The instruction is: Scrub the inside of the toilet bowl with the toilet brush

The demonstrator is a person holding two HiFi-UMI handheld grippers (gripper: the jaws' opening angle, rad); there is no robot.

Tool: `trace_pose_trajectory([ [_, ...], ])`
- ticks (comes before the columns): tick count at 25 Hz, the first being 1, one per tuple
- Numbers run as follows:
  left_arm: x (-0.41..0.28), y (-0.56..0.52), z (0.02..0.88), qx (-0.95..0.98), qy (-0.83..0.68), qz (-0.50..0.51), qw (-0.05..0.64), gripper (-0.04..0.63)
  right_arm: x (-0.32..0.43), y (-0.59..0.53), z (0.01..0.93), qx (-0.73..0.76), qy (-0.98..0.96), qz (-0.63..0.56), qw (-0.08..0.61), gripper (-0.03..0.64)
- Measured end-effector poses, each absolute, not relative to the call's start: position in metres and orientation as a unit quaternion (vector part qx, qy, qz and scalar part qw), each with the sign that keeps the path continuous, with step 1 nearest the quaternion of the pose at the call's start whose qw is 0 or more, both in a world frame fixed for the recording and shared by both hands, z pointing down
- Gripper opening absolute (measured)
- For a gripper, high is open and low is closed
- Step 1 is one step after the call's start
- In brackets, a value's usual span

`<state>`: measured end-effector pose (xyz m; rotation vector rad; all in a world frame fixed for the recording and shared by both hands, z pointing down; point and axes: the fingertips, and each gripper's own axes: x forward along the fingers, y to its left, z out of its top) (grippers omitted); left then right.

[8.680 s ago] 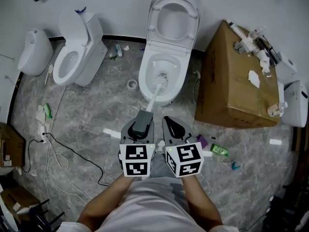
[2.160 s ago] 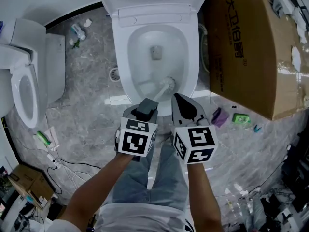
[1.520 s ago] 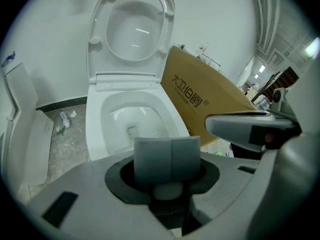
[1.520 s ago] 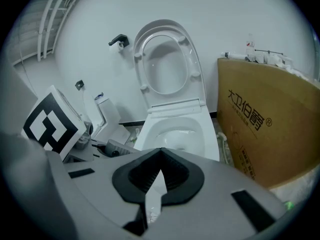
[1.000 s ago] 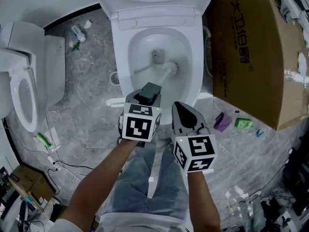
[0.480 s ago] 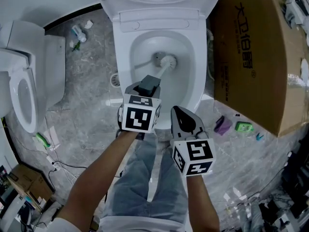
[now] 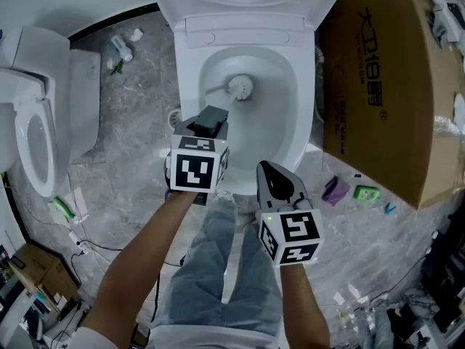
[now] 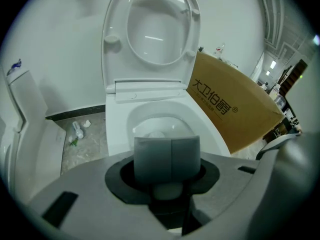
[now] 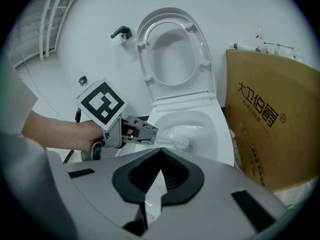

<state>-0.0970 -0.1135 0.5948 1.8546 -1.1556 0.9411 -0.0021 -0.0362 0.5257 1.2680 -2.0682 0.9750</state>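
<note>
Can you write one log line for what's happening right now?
left hand-held gripper: shut on toilet brush | brush head: inside toilet bowl | right hand-held gripper: shut, empty

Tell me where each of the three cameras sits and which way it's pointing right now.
Head view: on the person's head, facing steeply down at the toilet and brush; arms, jeans, the left tool and right tool show.
Left gripper view: on the left tool, facing the toilet and its raised lid; its jaws, shut on the brush, show.
Right gripper view: on the right tool, facing the toilet; its shut jaws, the left tool and left hand show.
Shared: both gripper views show the lid and box.
</note>
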Motion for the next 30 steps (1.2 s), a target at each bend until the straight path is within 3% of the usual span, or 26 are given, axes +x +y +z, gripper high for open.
trace_pose_trajectory([
  [15, -0.124, -0.076, 0.592, 0.702, -0.465, 0.361, 0.401, 0.153, -0.005, -0.036, 0.524, 0.465, -0.767, 0.353, 0.264, -0.002],
  [30, -0.091, -0.03, 0.603, 0.7, -0.433, 0.372, 0.429, 0.153, 0.008, -0.032, 0.523, 0.474, -0.762, 0.354, 0.263, -0.002],
])
